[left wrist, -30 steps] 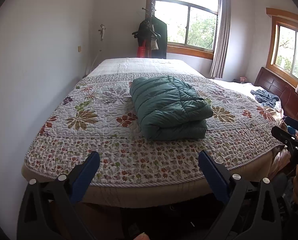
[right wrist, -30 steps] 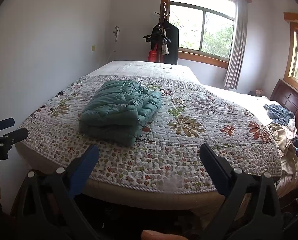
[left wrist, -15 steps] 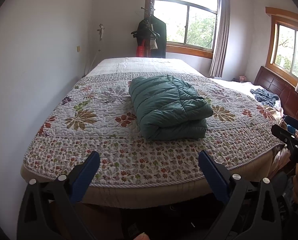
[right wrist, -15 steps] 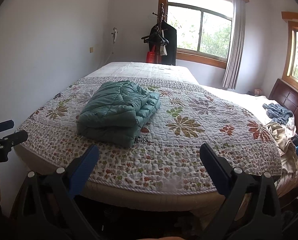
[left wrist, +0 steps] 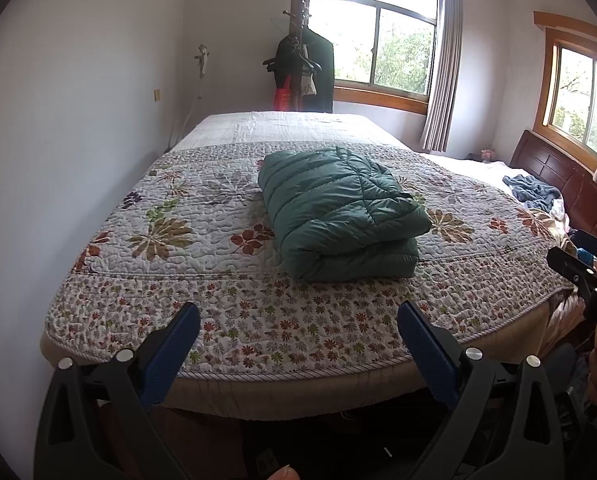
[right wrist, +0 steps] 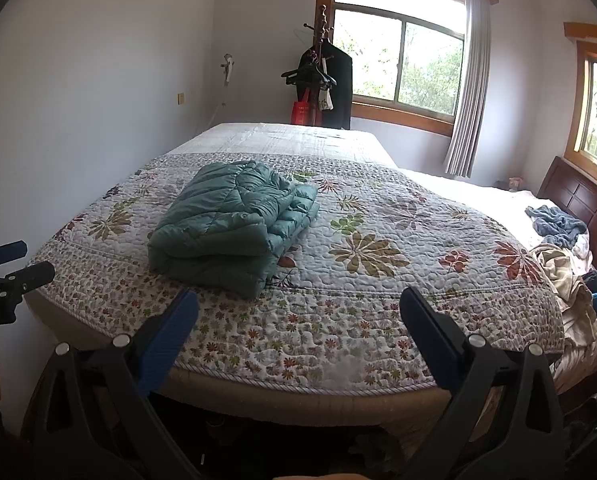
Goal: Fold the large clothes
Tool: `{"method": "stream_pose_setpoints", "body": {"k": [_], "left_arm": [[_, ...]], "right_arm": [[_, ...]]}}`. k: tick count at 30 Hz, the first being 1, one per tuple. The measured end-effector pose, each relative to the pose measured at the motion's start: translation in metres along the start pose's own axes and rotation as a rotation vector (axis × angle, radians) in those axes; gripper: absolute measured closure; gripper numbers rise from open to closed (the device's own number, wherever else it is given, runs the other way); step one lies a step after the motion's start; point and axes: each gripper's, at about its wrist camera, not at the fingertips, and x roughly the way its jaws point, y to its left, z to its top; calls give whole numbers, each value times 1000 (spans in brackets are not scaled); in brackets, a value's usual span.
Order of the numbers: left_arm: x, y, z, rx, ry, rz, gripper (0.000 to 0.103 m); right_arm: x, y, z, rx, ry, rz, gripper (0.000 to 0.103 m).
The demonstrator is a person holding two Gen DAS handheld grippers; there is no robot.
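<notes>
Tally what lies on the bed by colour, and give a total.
Green: 1, the folded puffer jacket
Blue: 1, the crumpled cloth by the headboard
Beige: 1, the heaped garment at the bed's right edge
Total: 3

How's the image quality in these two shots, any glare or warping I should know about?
Left wrist view: strong fisheye bends the edge of the floral quilted bedspread, the window is blown out, and the folded green puffer jacket is sharp. Right wrist view: same warping, dark corners, bright window glare.
</notes>
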Motion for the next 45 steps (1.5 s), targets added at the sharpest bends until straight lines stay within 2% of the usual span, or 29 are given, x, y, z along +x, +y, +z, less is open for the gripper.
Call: {"method": "stream_pose_setpoints", "body": {"k": [45], "left_arm": [[20, -3, 1, 3, 34, -11, 4]], "right_arm": [[16, -2, 6, -17, 10, -7, 3]]}}
